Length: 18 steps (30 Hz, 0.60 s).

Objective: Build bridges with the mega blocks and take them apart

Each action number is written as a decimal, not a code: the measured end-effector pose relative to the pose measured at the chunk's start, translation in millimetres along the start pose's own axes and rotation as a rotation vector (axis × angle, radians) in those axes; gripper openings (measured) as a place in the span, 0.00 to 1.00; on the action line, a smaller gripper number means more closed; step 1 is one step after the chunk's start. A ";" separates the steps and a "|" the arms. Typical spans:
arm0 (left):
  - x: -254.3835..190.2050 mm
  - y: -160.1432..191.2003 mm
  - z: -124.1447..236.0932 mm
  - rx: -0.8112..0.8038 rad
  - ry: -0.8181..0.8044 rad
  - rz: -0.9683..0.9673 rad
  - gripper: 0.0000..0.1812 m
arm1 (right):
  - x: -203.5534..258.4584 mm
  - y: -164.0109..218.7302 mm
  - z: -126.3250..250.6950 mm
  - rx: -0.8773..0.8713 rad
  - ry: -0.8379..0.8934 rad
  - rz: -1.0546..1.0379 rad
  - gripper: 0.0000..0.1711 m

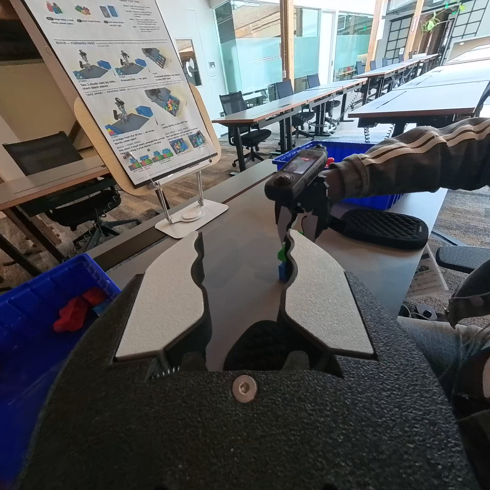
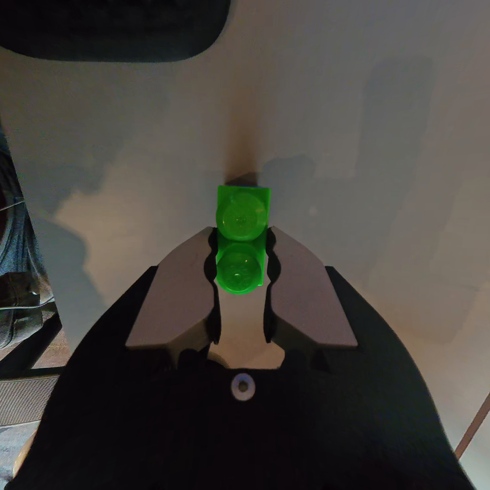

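In the right wrist view my right gripper (image 2: 241, 234) points down at the pale table and is shut on a green two-stud block (image 2: 240, 238), with the fingers against its two long sides. A thin blue edge (image 2: 256, 187) shows under the block's far end. In the left wrist view the right gripper (image 1: 294, 233) comes down from above onto the green block (image 1: 281, 252), which sits on a blue block (image 1: 283, 270) on the table. My left gripper (image 1: 244, 233) is open and empty, low over the table, and its right finger hides part of both blocks.
A blue bin (image 1: 31, 331) with red blocks (image 1: 77, 310) stands at the left. A second blue bin (image 1: 371, 153) stands at the back right behind a person's striped sleeve (image 1: 413, 159). An instruction sheet on a stand (image 1: 119, 92) and a black padded rest (image 1: 384, 230) are on the table. The left gripper's tips are roughly 30 cm from the right gripper's.
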<state>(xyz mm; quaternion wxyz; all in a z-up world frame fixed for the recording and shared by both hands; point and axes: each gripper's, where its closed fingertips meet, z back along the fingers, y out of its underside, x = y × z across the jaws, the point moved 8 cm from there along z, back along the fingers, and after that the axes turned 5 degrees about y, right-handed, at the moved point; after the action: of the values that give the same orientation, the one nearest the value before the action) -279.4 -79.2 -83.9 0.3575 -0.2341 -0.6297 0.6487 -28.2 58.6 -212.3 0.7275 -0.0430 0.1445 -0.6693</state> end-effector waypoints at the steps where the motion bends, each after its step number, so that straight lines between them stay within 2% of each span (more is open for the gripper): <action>1: -0.1 0.4 -0.3 0.004 0.002 -0.003 0.32 | 0.2 0.2 -0.8 -0.001 -0.001 0.000 0.20; 18: 5.3 4.8 0.5 0.007 0.002 0.018 0.31 | -0.1 1.0 -9.9 0.034 -0.026 0.000 0.20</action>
<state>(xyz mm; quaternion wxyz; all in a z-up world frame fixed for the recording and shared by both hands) -284.0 -75.3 -87.9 0.3531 -0.2391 -0.6250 0.6538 -29.9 60.0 -222.0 0.7300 -0.0393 0.1234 -0.6711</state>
